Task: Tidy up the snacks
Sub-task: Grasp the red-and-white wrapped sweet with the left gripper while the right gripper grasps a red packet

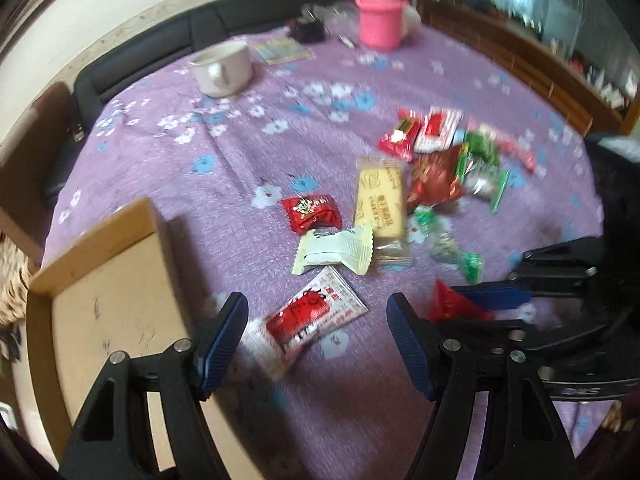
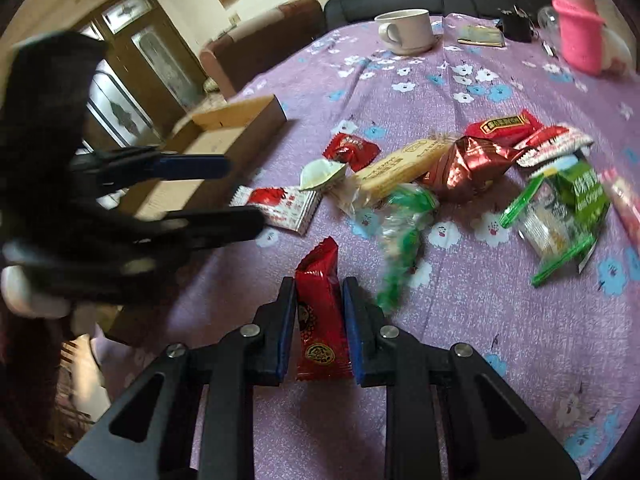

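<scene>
Several wrapped snacks lie on the purple flowered cloth (image 1: 280, 148). My left gripper (image 1: 318, 320) is open, its jaws wide apart on either side of a red-and-white packet (image 1: 310, 316) on the cloth. A cardboard box (image 1: 116, 300) sits just left of it. My right gripper (image 2: 319, 304) is shut on a red snack packet (image 2: 320, 312), held upright above the cloth. In the left wrist view that gripper (image 1: 472, 300) enters from the right with the red packet (image 1: 448, 304). In the right wrist view the left gripper (image 2: 240, 192) hovers by the box (image 2: 224, 148).
A white cup (image 1: 222, 68), a pink container (image 1: 378, 20) and small dark items stand at the far side. The snack pile includes a yellow biscuit bar (image 1: 380, 200), a white packet (image 1: 336, 250), red candies (image 1: 312, 212) and green packets (image 2: 560, 208). A dark sofa lies beyond the table.
</scene>
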Motion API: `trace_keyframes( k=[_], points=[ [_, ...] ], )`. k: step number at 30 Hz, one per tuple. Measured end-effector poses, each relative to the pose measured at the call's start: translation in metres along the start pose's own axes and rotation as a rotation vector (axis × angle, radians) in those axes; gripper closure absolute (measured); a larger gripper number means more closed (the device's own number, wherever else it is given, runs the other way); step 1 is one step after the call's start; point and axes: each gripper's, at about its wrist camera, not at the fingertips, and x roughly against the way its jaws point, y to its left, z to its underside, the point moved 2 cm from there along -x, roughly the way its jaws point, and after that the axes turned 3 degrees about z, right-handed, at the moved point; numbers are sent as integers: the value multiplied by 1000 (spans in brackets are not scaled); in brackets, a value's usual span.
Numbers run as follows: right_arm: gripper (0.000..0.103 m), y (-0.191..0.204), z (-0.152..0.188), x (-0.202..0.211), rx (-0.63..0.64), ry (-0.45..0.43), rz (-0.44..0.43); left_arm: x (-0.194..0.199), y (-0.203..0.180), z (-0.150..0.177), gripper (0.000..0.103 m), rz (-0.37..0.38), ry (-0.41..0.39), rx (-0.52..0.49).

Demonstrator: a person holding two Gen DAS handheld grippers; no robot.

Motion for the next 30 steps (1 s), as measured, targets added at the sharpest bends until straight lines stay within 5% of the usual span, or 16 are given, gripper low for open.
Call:
trace_keyframes(
  k=[3,7,12,17,22,30],
  points=[
    [77,-3,-1,-1,-16,-2,-24,-18,-11,6,32,-15,112,-48],
    [77,-10,-3,-1,-43,-3,-54,-7,-21,14,72,27,111,-38],
    [77,-8,-2,-1,-28,-2,-46,-2,-29,23,70,17,100,-19],
    [77,-10,-1,0,-32,-4,-49,-11,-26,10,52,-6,73,24],
    [77,-12,0,2,-44,-11,-51,-18,-25,3,78,43,44,63],
    [77,-15,0,17,-66,-91,-49,24,-11,29,80,136,-103,238]
  ],
)
